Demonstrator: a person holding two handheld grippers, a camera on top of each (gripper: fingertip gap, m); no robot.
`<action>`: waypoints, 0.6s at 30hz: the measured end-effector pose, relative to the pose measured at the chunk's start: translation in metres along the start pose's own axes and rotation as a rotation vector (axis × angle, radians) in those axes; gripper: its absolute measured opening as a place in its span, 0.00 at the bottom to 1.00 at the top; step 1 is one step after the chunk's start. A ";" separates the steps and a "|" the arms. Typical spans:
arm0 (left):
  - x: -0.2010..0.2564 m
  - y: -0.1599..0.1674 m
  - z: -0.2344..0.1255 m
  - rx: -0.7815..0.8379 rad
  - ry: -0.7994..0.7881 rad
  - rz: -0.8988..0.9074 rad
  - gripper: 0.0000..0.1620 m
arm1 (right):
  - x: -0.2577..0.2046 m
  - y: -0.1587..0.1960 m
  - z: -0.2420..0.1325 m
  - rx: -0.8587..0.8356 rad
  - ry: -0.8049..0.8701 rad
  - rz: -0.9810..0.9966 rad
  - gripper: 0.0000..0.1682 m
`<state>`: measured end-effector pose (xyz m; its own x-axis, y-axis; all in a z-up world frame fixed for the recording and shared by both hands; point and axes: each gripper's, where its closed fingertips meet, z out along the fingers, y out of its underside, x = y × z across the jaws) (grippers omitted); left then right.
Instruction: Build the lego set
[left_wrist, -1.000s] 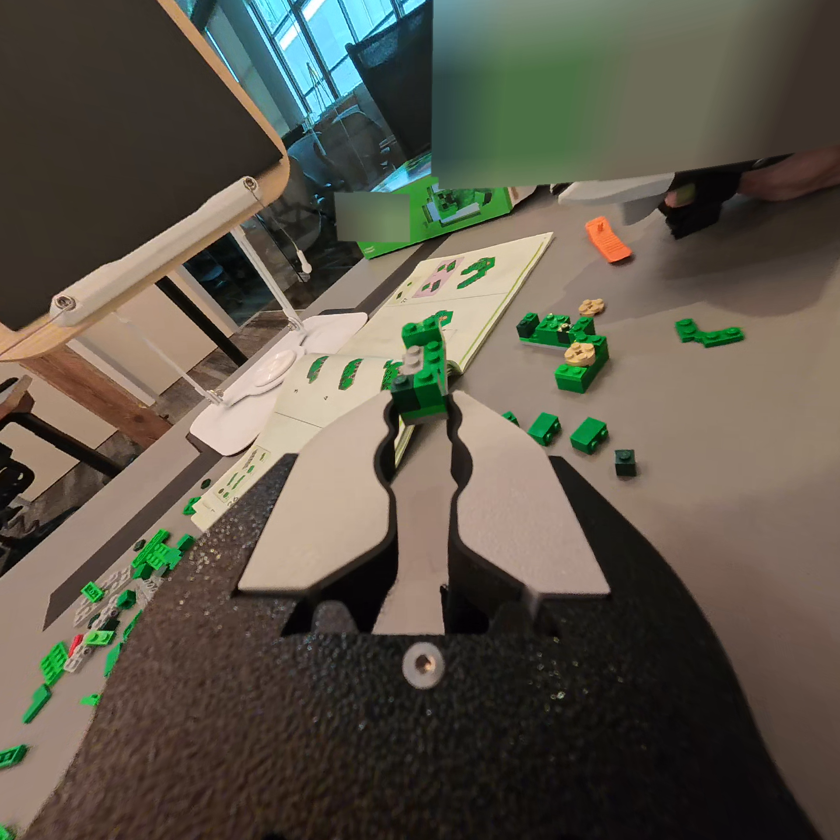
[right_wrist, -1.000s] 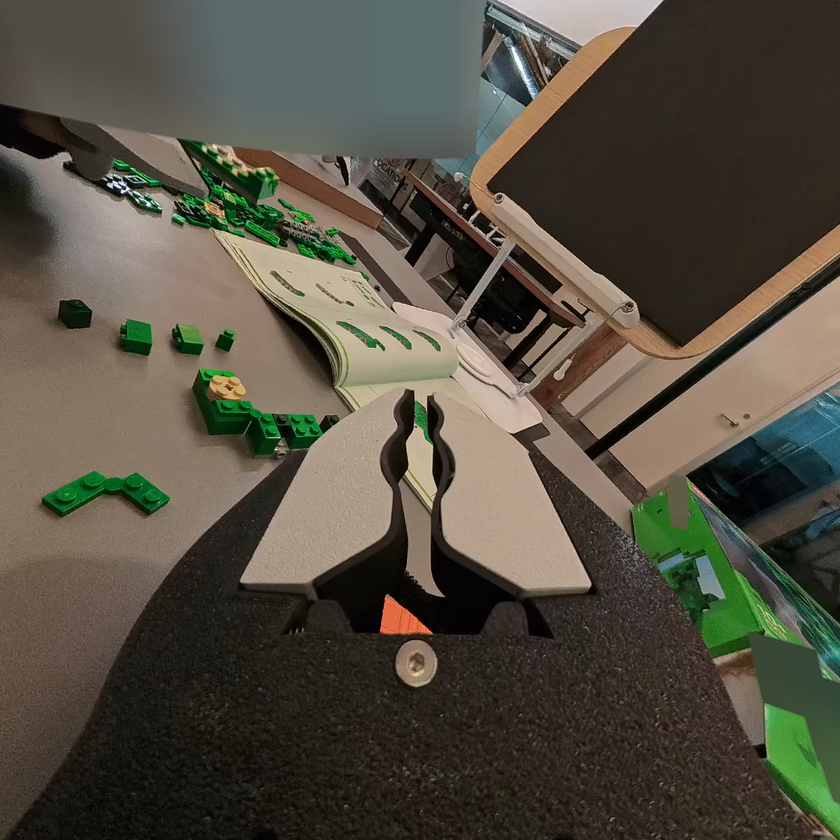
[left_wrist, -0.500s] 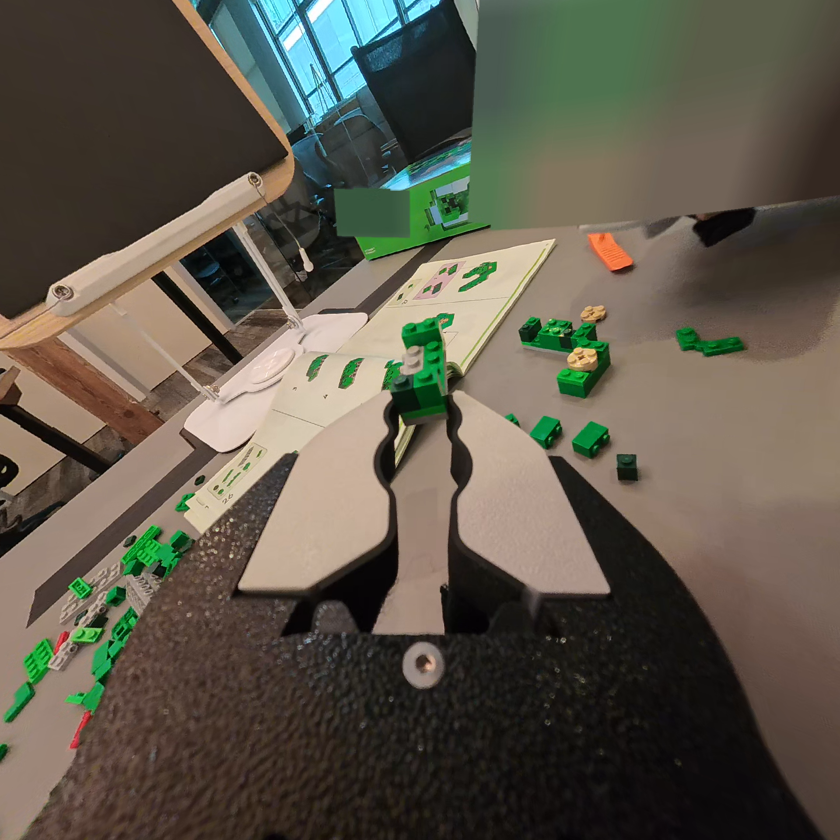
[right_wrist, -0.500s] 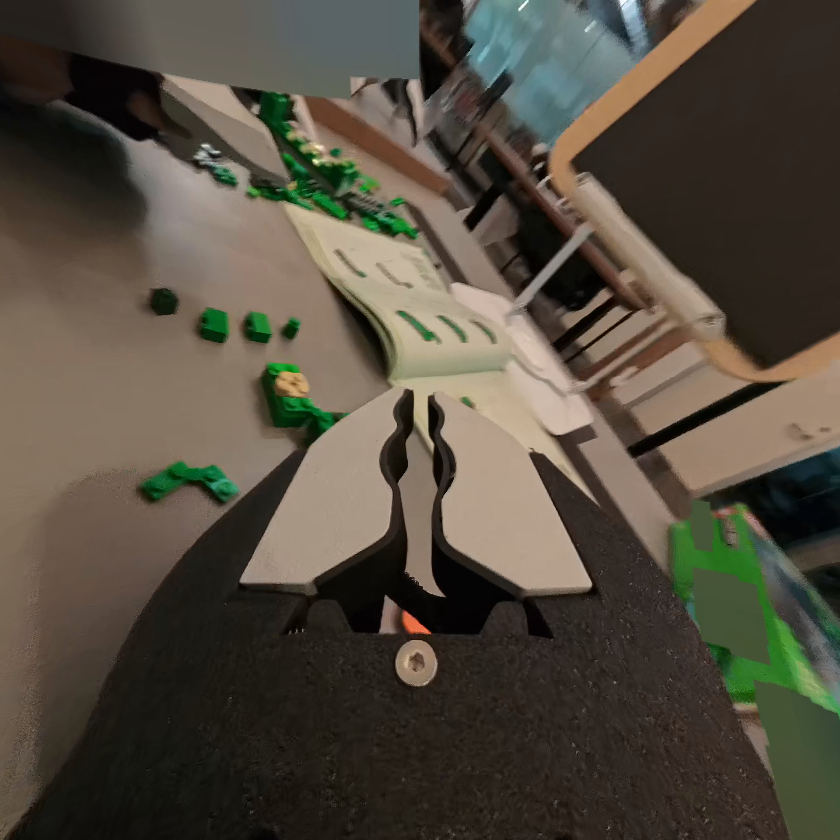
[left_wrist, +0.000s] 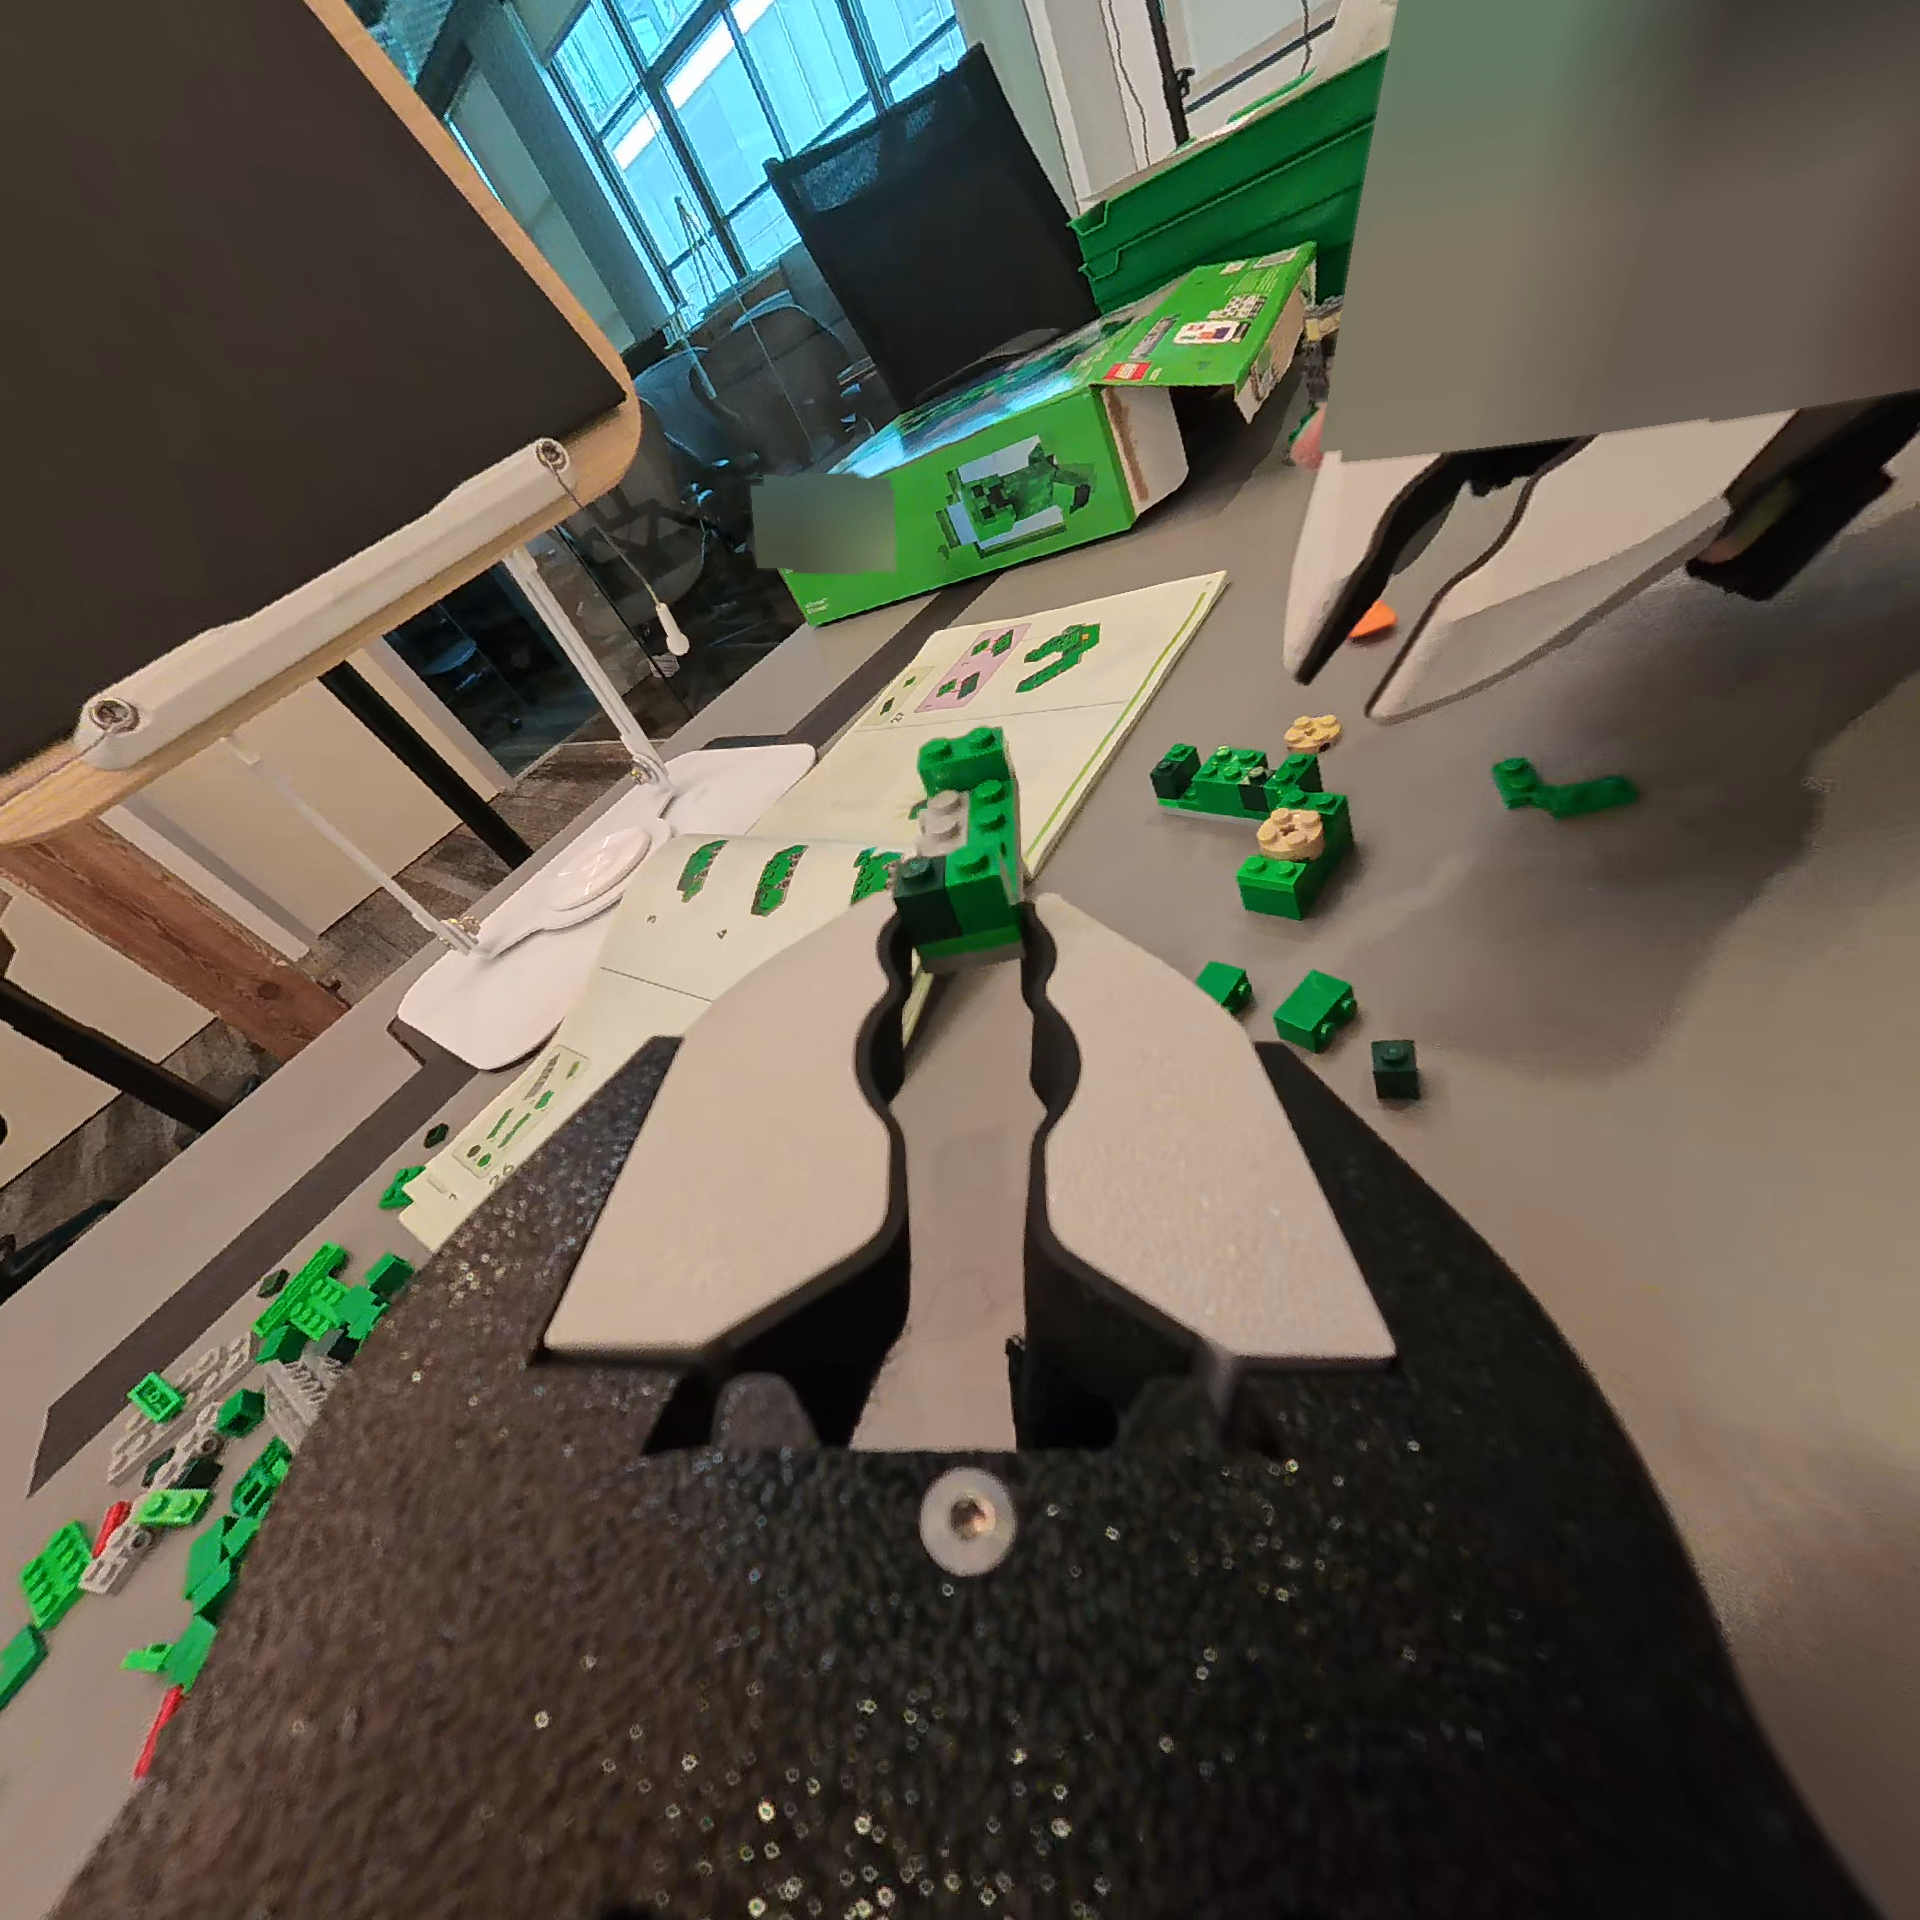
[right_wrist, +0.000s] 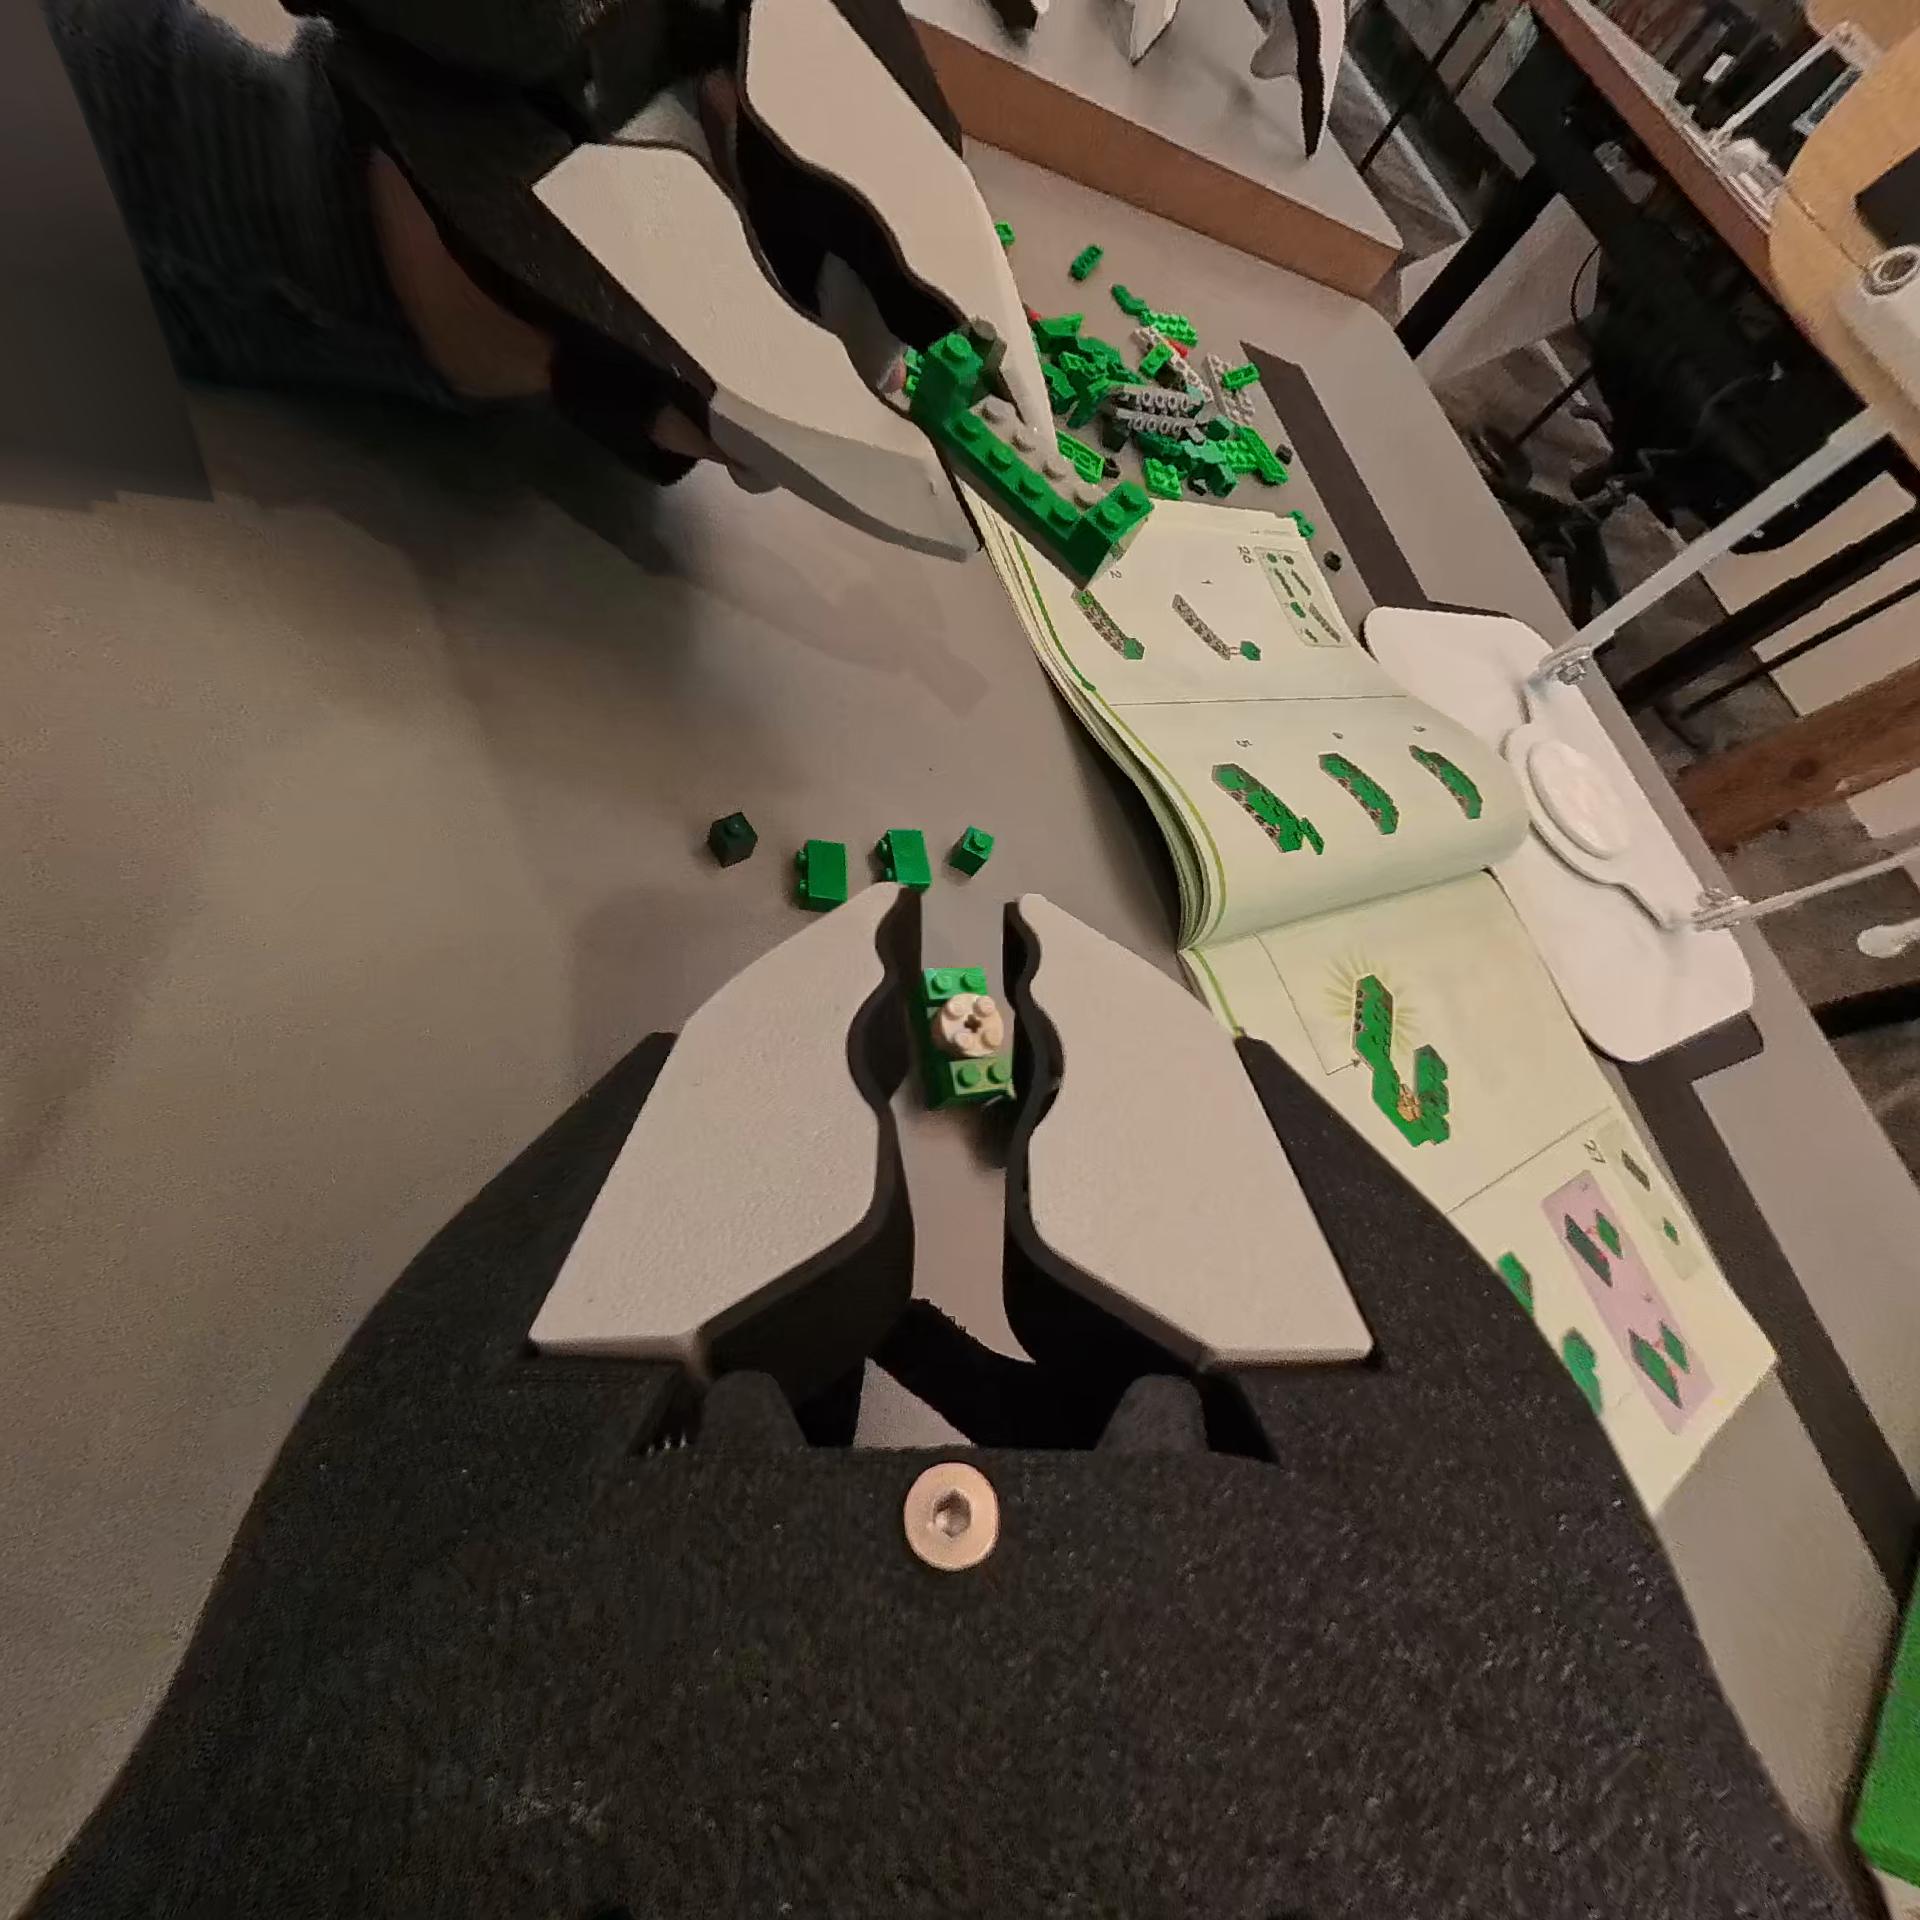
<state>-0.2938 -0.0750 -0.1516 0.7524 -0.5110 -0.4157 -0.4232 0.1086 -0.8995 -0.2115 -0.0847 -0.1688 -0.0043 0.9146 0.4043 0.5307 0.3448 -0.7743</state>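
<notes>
My left gripper (left_wrist: 961, 925) is shut on a green lego assembly (left_wrist: 966, 831) with a grey stud, held above the open instruction booklet (left_wrist: 1039, 707). In the right wrist view the left gripper (right_wrist: 935, 416) holds that long green assembly (right_wrist: 1029, 478) at the top. My right gripper (right_wrist: 964, 906) is open, above the table. A green brick with a tan round piece (right_wrist: 966, 1039) lies on the table between its fingers. In the left wrist view the right gripper (left_wrist: 1340, 691) hovers above that brick cluster (left_wrist: 1294, 852).
Small green bricks (right_wrist: 904, 857) lie just beyond my right fingertips. There is a pile of loose pieces (left_wrist: 208, 1455) at the left, a green angled plate (left_wrist: 1558, 790), an orange tool (left_wrist: 1371, 621), the green set box (left_wrist: 997, 488) and a white stand base (right_wrist: 1610, 831) beside the booklet (right_wrist: 1299, 831). My right fingertips sit around 9 centimeters from my left ones. The left tips stand about 35 centimeters off the white stand base (right_wrist: 1610, 831).
My right gripper has swung across and down over the green brick with the tan round piece, and its jaws have opened wider. My left gripper has kept hold of the assembly, nearly still.
</notes>
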 end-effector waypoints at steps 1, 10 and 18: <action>0.000 0.000 0.000 0.000 -0.002 0.000 0.11 | 0.001 -0.001 0.000 -0.003 -0.007 -0.003 0.08; -0.002 -0.001 0.000 0.008 -0.014 0.001 0.11 | 0.022 -0.001 0.008 -0.026 0.040 -0.065 0.08; -0.007 -0.002 -0.001 0.019 -0.039 -0.011 0.12 | 0.027 0.004 0.033 -0.092 -0.248 -0.137 0.02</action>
<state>-0.2993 -0.0723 -0.1468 0.7765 -0.4782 -0.4103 -0.4055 0.1191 -0.9063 -0.2374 -0.0518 -0.1770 -0.2820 0.8884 0.3622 0.5851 0.4584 -0.6689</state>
